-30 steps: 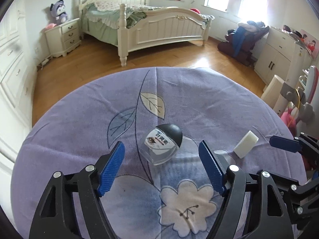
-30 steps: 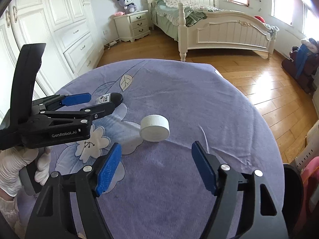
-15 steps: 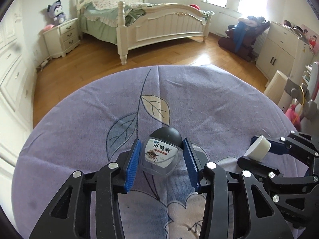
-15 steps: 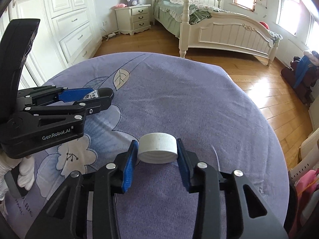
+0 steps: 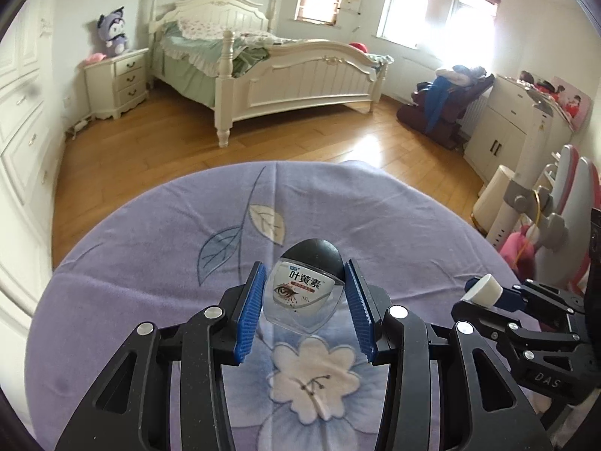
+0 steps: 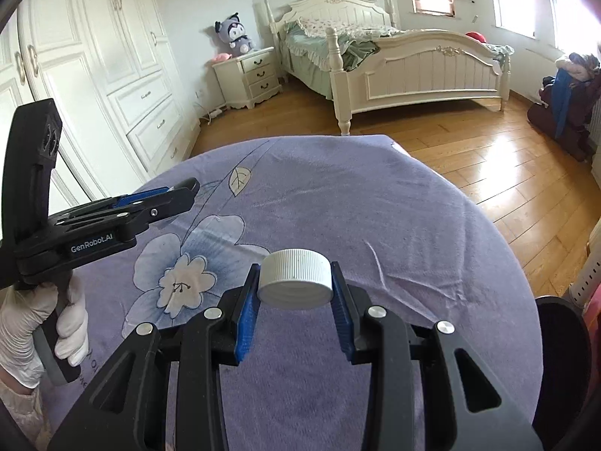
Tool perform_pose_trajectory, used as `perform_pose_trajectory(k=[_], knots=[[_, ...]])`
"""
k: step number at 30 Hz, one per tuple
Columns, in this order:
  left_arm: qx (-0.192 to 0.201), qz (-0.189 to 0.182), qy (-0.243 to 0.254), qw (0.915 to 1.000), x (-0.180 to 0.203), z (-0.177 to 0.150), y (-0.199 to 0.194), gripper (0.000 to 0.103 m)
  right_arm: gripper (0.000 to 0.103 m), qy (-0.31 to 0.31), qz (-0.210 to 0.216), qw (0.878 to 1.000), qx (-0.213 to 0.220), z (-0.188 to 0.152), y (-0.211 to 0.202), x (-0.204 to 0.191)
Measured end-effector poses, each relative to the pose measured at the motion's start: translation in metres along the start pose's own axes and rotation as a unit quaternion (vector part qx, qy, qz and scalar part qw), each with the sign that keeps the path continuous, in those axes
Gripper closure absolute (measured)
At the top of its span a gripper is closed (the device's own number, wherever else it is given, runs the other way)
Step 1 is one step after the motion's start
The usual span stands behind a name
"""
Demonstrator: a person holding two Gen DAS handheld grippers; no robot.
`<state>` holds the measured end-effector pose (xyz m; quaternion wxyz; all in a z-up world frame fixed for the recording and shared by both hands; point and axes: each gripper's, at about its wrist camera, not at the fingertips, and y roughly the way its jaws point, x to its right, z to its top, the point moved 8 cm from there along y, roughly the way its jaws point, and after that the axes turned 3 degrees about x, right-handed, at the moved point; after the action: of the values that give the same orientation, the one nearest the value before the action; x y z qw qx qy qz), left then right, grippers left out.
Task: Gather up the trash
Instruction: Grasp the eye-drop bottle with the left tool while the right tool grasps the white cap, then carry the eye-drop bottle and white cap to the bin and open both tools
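Note:
My left gripper (image 5: 305, 293) is shut on a small clear eye-drop bottle (image 5: 305, 293) with a black cap and a printed label, held above the purple flowered tablecloth (image 5: 150, 263). My right gripper (image 6: 295, 287) is shut on a white ribbed bottle cap (image 6: 295, 278), also lifted off the cloth. In the left wrist view the right gripper (image 5: 484, 295) shows at the right with the white cap (image 5: 484, 292) in its tips. In the right wrist view the left gripper (image 6: 176, 191) shows at the left, held by a white-gloved hand (image 6: 67, 323).
The round table's cloth (image 6: 375, 206) ends at a wood floor (image 6: 488, 150). A white bed (image 5: 281, 64) and nightstand (image 5: 116, 79) stand at the back, wardrobes (image 6: 94, 75) on the left. A dark round bin rim (image 6: 559, 357) sits at the table's right edge.
Both grippers closed from wide open, the left on the bottle, the right on the cap. Both have since lifted their objects off the cloth.

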<state>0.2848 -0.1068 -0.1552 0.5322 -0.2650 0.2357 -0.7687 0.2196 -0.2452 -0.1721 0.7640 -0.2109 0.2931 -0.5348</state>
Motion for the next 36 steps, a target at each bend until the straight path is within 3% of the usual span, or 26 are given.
perform_pose_trajectory(k=[11,24,28,36], knots=[[0.015,-0.089,0.067,0.9937,0.135,0.003,-0.028,0.060,0.068,0.056,-0.079,0.993,0.062,-0.013,-0.075,0.081],[-0.037,-0.190,0.133,0.9720,0.294,-0.045,0.011,0.060,0.068,0.120,-0.183,0.974,0.066,-0.070,-0.121,0.192],[-0.056,-0.208,0.146,0.9655,0.327,-0.060,0.025,0.060,0.068,0.125,-0.214,0.967,0.053,-0.091,-0.124,0.219],[-0.078,-0.213,0.166,0.9597,0.356,-0.077,0.044,0.060,0.068,0.145,-0.225,0.963,0.025,-0.127,-0.120,0.248]])
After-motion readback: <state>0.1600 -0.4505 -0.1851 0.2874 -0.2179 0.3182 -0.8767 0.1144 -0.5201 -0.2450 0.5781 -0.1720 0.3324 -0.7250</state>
